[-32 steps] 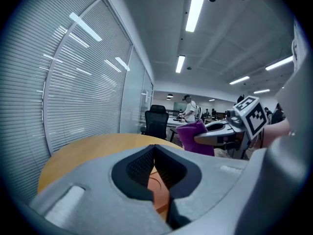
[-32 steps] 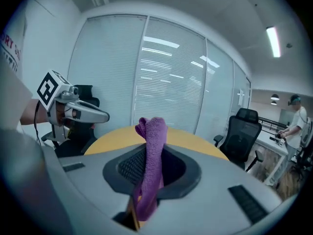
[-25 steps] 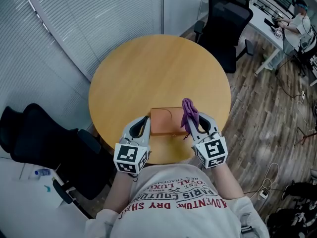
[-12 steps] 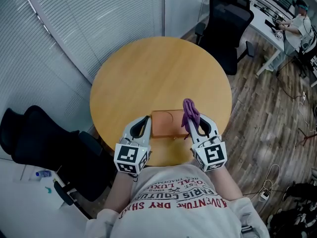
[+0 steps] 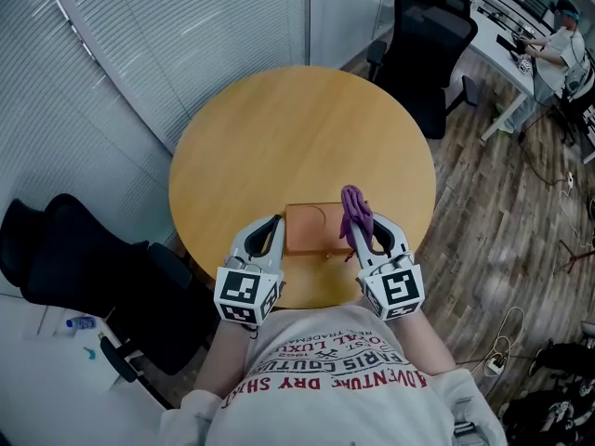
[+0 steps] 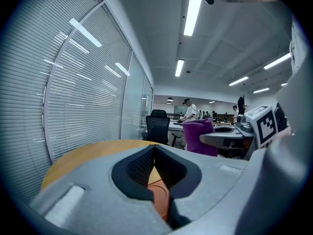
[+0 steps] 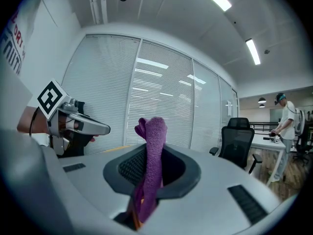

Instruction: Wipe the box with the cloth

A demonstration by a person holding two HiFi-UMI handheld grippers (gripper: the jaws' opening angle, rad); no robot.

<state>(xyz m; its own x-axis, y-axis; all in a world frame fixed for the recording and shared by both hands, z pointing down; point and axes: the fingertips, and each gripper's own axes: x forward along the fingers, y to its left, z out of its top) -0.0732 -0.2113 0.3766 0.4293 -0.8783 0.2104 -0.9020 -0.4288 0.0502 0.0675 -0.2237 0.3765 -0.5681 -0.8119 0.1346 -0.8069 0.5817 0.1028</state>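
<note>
Little has moved in a second: the right tool (image 5: 361, 233) still pinches the purple knitted cloth (image 5: 354, 208), bunched upright above the right edge of the flat orange-brown box (image 5: 311, 230) by the round wooden surface's (image 5: 279, 128) near rim. The left tool (image 5: 264, 238), jaws narrowed to a slit, sits at the box's left edge; wiping looks not yet begun.

Ceiling light strips (image 6: 190, 9) are shining brightly and evenly overhead; both gripper views are bending inside dark round edges, their foregrounds blurring.
</note>
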